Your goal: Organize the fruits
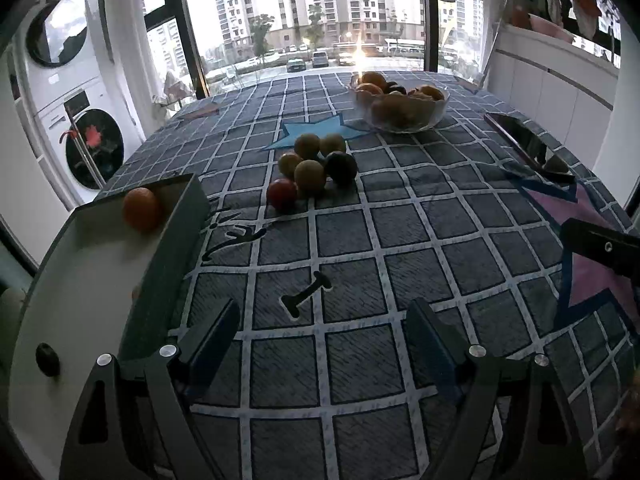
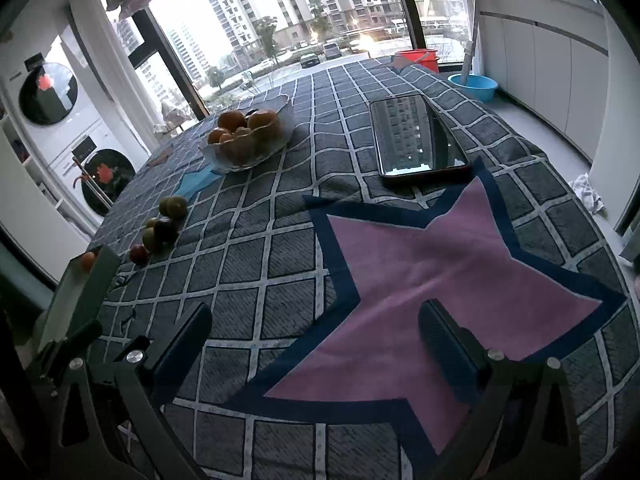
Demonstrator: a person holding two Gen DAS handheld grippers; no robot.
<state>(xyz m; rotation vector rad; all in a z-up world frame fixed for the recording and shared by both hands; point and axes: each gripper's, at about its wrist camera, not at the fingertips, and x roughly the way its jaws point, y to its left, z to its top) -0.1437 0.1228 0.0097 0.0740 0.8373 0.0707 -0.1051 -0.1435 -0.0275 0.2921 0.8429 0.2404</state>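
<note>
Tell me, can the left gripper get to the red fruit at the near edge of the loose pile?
Probably yes: the left gripper is open, and only bare tablecloth separates it from the red fruit.

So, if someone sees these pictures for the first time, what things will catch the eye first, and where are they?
Probably the glass bowl heaped with oranges, at the far side of the checked tablecloth, and the loose fruits clustered in front of it. In the right wrist view, the big pink star on the cloth stands out, with a phone lying just beyond it. A single orange sits in the box at the left edge.
</note>
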